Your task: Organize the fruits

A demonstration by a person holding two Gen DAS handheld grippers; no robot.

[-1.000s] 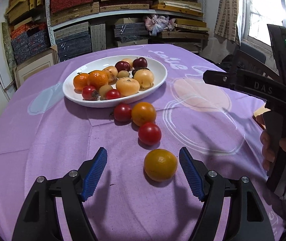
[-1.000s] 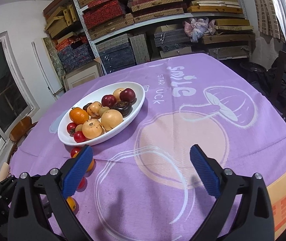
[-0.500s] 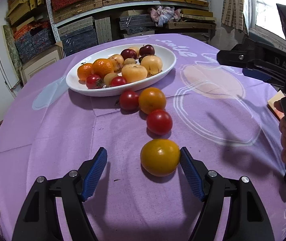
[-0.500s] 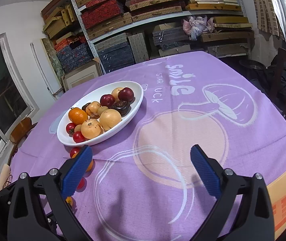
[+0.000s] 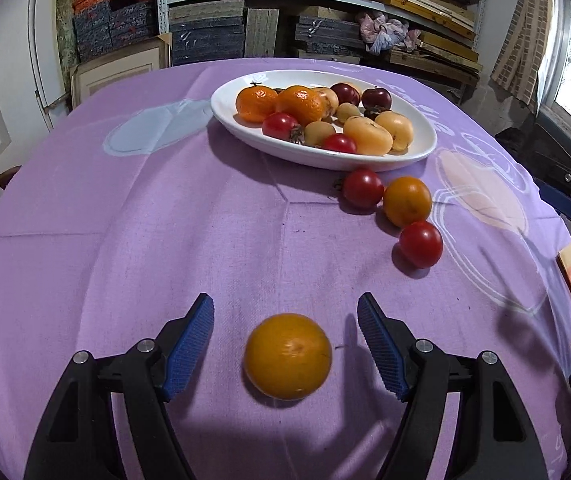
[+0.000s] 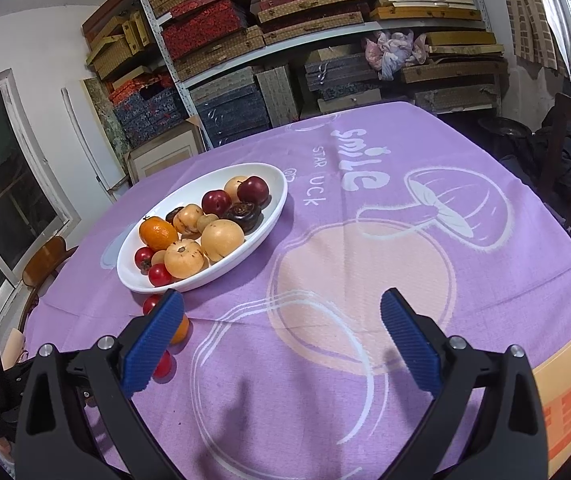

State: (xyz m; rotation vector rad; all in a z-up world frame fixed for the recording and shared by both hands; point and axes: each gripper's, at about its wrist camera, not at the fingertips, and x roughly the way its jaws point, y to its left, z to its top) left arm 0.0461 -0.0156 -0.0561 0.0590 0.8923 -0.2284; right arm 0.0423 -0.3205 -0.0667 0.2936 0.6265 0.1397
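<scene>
Your left tongs (image 5: 285, 344) stand wide around the loose orange (image 5: 287, 356) at lower centre, pads clear of it. Your right tongs (image 6: 283, 334) gape wide over bare purple cloth (image 6: 325, 380) on the counter, holding nothing. Upper centre sits the white dish (image 5: 421, 152) of fruit, three more pieces beside it.

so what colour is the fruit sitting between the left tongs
Orange-yellow: the round fruit sits between the open left tongs, best seen in the left wrist view.
</scene>
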